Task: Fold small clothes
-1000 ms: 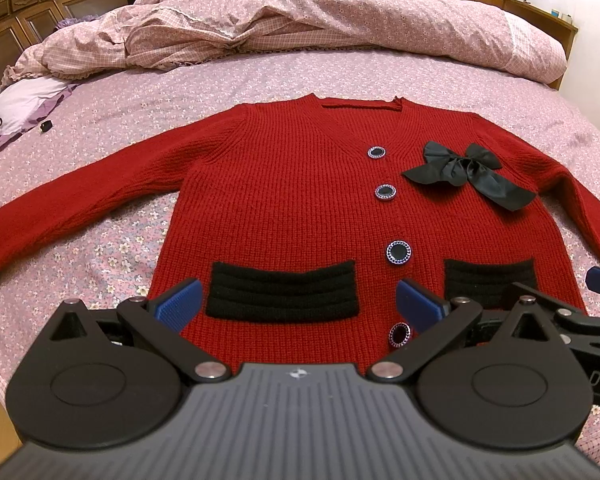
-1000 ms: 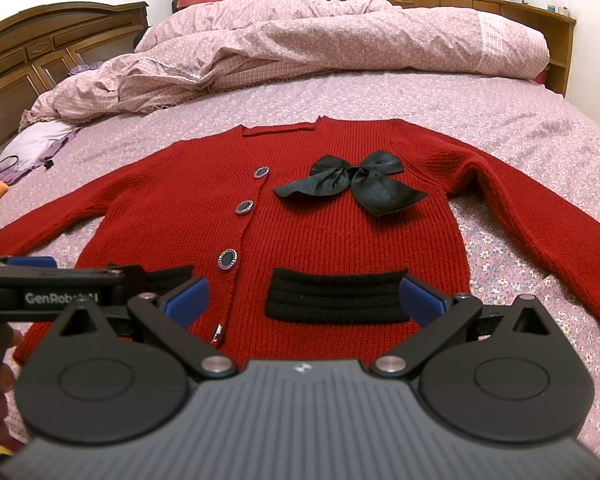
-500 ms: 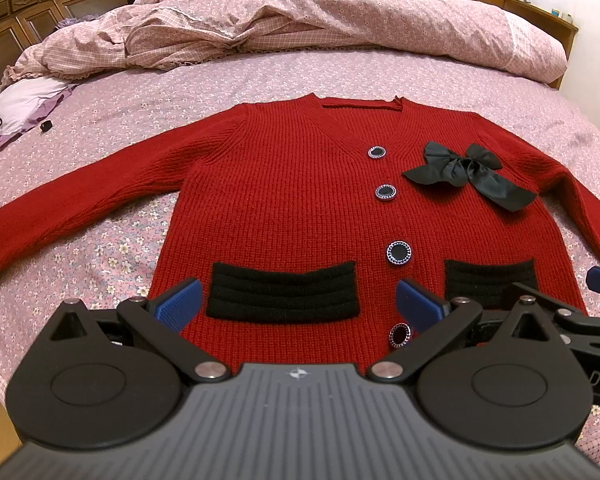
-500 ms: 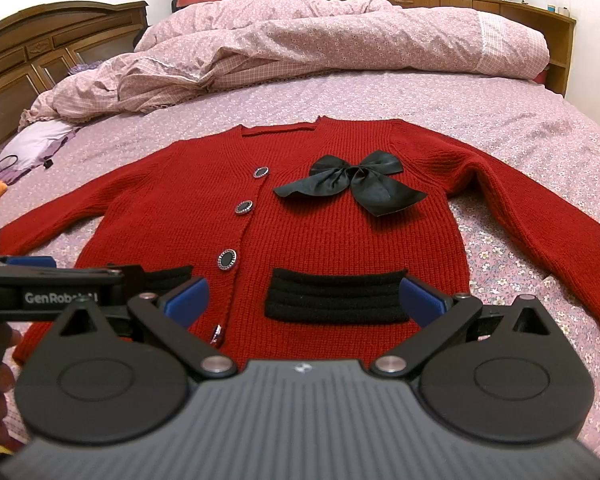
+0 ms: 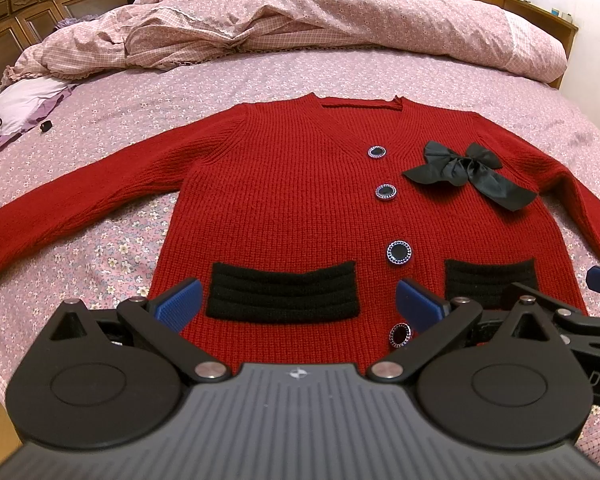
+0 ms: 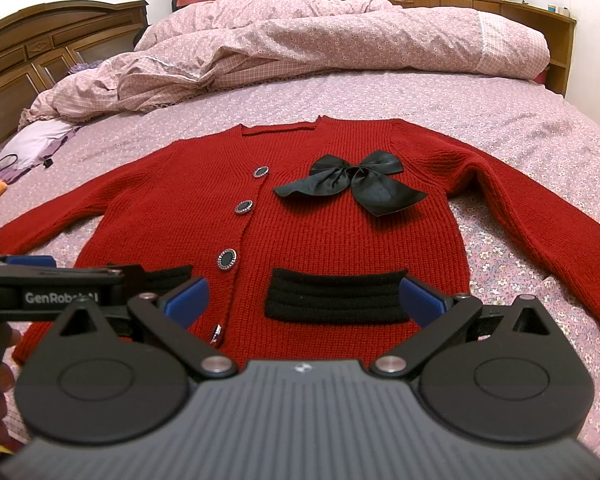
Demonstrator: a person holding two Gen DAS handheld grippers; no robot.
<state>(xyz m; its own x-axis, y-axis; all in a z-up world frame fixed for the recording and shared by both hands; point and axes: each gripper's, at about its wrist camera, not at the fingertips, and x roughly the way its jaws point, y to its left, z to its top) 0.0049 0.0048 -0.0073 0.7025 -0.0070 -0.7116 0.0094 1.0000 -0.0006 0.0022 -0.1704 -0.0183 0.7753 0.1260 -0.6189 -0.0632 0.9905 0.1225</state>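
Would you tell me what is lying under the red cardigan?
The red cardigan lies flat on the floral bedsheet, which shows all around it. Whatever sits directly beneath the knit is covered.

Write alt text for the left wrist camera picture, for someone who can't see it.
A red knit cardigan lies flat, face up and unfolded on a floral bedspread, sleeves spread, with a black bow, dark buttons and two black pockets. The open left gripper hovers near its hem, holding nothing. A rumpled pink duvet lies beyond.
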